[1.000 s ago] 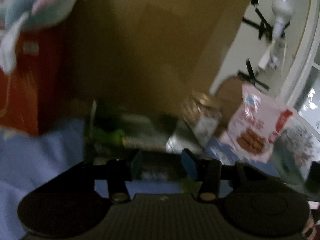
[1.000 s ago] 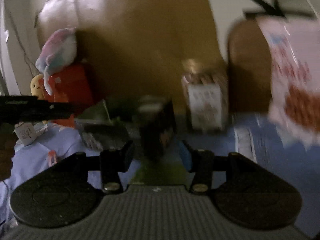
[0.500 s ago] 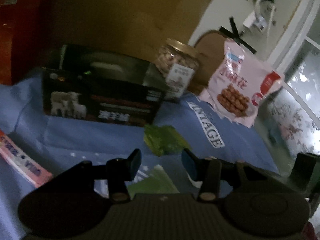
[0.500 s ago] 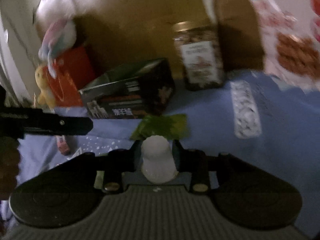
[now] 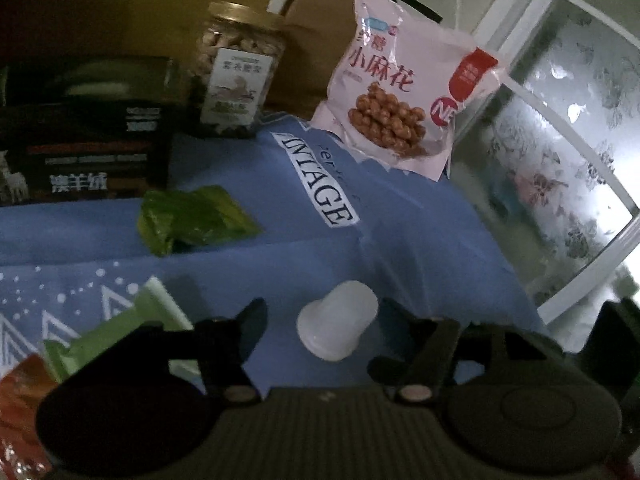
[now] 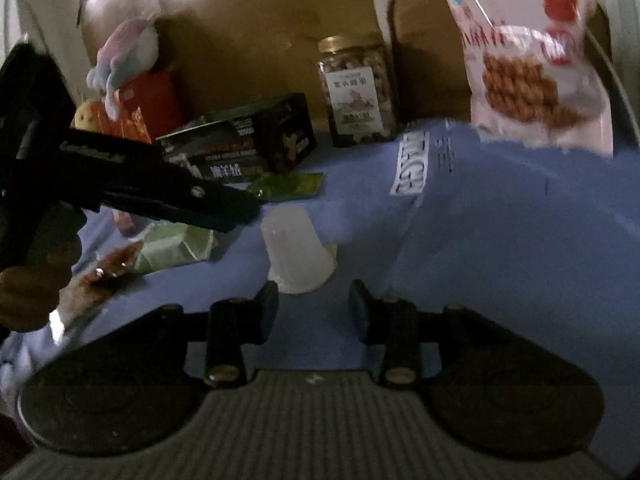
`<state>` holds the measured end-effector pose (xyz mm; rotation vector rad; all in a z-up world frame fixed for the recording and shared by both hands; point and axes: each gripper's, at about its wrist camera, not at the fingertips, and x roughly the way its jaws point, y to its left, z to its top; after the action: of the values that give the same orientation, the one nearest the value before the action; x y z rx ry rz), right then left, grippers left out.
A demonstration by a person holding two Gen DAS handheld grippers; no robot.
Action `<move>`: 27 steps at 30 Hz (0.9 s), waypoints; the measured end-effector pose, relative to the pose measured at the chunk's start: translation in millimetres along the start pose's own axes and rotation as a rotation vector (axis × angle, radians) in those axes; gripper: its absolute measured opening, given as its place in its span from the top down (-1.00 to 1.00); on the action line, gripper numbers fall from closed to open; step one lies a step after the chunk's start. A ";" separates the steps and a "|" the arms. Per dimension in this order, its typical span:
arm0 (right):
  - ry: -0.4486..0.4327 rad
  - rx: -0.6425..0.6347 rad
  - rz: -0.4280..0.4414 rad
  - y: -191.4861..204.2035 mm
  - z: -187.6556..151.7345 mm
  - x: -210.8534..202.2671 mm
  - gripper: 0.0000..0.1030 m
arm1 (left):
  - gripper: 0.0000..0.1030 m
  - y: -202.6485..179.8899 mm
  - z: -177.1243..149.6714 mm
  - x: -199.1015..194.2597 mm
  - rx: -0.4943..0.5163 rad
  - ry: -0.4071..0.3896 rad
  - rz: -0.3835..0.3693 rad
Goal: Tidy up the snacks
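Left wrist view first: the white jelly cup (image 5: 338, 326) lies tipped on its side on the blue cloth (image 5: 400, 240), sitting between the left gripper (image 5: 322, 320) fingers but untouched – the jaws are opening, nothing clamped. Taking the cup as landmark: behind it lies a crumpled green wrapper (image 5: 192, 220), further back a dark box (image 5: 80, 136), a nut jar (image 5: 238, 72) and a pink snack bag (image 5: 400, 88) propped upright along the back. Left of the cup is a pale green packet (image 5: 116, 332), then a reddish packet (image 5: 20, 412) at the edge.

Right wrist view: the same cup (image 6: 298, 250) stands just ahead of the right gripper (image 6: 314, 306), whose jaws are opening too – empty, pads clear of it. The left gripper's dark body reaches in from the left of the cup.

My read: big items look lined up at the back already, but the cup, green wrapper and the small packets are loose in front, so maybe halfway. Can't tell where the small stuff is meant to go.
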<state>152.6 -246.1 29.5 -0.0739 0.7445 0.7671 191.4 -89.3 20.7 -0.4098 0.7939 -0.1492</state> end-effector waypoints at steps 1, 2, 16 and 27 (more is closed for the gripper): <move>-0.006 -0.016 -0.002 -0.3 1.7 1.9 0.15 | -0.32 -5.1 -0.6 0.6 0.019 -0.007 0.006; -0.009 -0.027 -0.002 0.1 4.0 4.3 0.15 | -0.32 -10.9 -0.9 1.3 0.044 -0.014 0.018; -0.153 -0.239 -0.020 47.4 38.2 29.3 0.36 | 0.33 -5.4 24.7 -25.6 0.122 -0.166 0.118; -0.262 -0.381 0.008 94.3 130.5 133.5 0.33 | 0.29 94.5 115.7 -46.8 -0.059 -0.322 0.211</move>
<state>231.4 -54.9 60.7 -0.3089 0.3438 0.8994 239.8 44.8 85.5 -0.3911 0.5203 0.1349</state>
